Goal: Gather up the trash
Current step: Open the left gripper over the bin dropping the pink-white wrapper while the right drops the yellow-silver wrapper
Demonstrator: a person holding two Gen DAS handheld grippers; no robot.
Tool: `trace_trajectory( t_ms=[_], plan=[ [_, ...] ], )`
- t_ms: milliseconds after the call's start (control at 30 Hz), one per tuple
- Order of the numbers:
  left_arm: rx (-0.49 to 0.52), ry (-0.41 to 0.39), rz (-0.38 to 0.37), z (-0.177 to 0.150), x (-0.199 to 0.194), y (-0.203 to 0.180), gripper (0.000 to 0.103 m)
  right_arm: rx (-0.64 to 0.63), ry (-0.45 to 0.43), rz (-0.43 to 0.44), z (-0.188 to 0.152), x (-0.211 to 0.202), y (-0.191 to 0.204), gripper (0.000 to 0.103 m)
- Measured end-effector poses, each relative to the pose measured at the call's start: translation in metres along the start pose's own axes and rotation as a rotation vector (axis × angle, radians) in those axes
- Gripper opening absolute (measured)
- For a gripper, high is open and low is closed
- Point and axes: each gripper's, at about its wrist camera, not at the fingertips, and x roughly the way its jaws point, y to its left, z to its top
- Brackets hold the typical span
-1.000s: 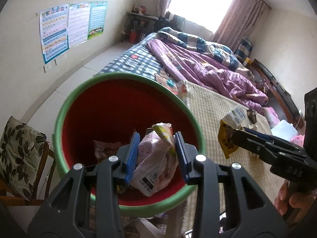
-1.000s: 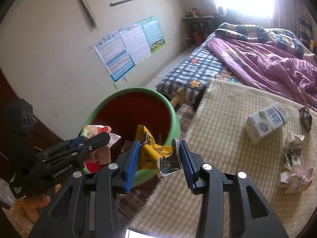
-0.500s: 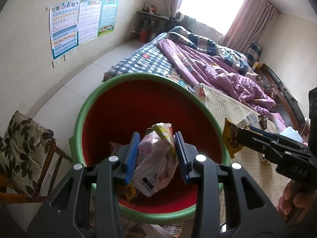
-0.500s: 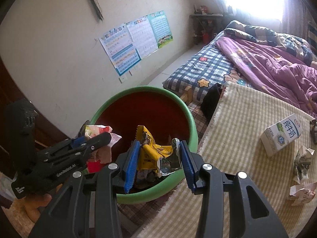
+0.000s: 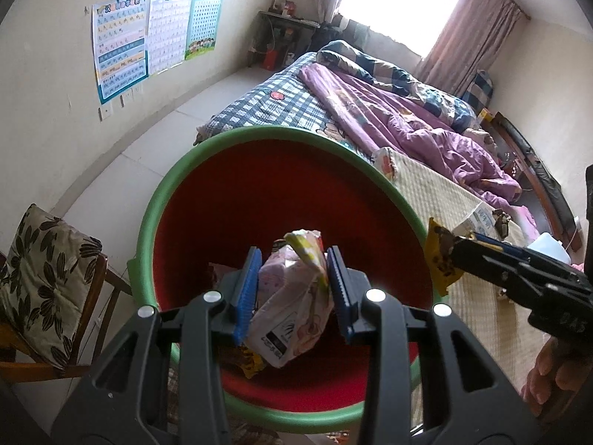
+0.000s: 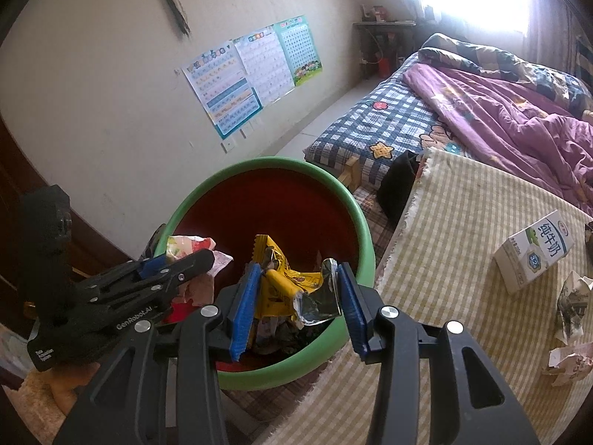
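A red bin with a green rim (image 5: 207, 170) (image 6: 355, 200) stands beside the bed's straw mat. My left gripper (image 5: 292, 278) is shut on a pink and white wrapper (image 5: 292, 311), held over the bin's mouth. My right gripper (image 6: 296, 289) is shut on a yellow and silver snack wrapper (image 6: 289, 282), also over the bin; it shows in the left wrist view (image 5: 439, 259) at the bin's right rim. Some trash (image 5: 252, 361) lies inside the bin.
A milk carton (image 6: 533, 256) and crumpled papers (image 6: 570, 304) lie on the checked straw mat (image 6: 463, 222). A cushioned wooden chair (image 5: 40, 278) stands left of the bin. The bed with a purple quilt (image 5: 407, 126) lies beyond.
Both grippers have moved further over the bin with their wrappers still held. The right gripper came off the mat to above the bin's mouth.
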Motion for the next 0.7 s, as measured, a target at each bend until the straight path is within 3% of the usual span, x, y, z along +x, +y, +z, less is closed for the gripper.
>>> trace_trajectory(
  t_ms=[667, 700],
  plan=[
    [-0.016, 0.032, 0.008, -0.005, 0.004, 0.005, 0.035, -0.026, 0.003, 0.019, 0.008, 0.01, 0.014, 0.043],
    [-0.016, 0.032, 0.009, -0.005, 0.004, 0.005, 0.035, -0.023, 0.001, 0.02, 0.008, 0.011, 0.014, 0.047]
  ],
)
